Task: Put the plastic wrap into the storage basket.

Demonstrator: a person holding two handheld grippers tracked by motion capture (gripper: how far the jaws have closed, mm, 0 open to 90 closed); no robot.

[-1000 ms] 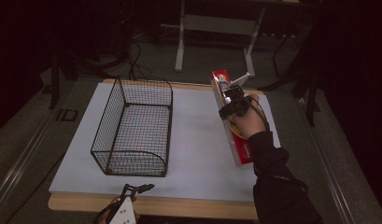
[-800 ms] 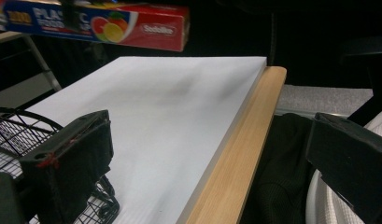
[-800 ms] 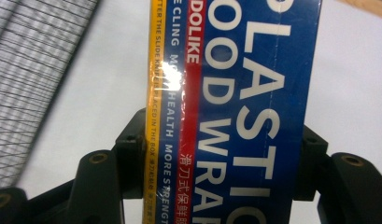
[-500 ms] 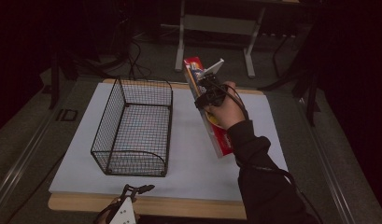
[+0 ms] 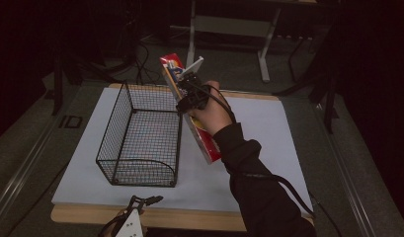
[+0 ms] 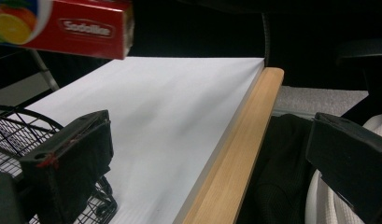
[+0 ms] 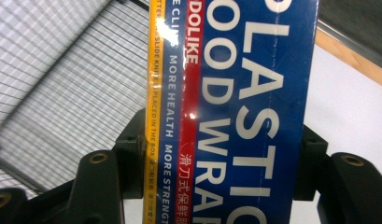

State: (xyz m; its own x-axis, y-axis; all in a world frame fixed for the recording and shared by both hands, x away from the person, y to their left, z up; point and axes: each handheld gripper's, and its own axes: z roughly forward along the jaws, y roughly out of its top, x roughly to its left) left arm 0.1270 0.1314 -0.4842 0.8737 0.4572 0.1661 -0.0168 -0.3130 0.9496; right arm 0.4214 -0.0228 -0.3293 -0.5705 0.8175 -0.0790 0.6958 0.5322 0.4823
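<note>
Noted at the near edge of the table (image 5: 268,106), toward its left corner: left gripper (image 5: 140,203), low and just off the wooden lip, jaws spread wide with nothing between them; confirmed in the left gripper view, where the white table surface (image 6: 170,121) and the wooden edge run between the two black jaws. Found on the left half of the table: wire basket (image 5: 140,138), black, upright, open top, long side running from near edge to far edge, one rounded corner visible beside the left jaw in the left gripper view (image 6: 11,135). Observed just right of the basket, above its right wall: box of plastic wrap (image 5: 189,106), long, red and blue, lifted off the table and tilted, upper end toward the far edge, lower end toward the near edge. Pinched across its width by the right gripper (image 5: 189,96), jaws pressed against both long sides of the box (image 7: 235,116), as seen in the right gripper view. Red end of the box also visible at the top of the left gripper view (image 6: 67,28).
</note>
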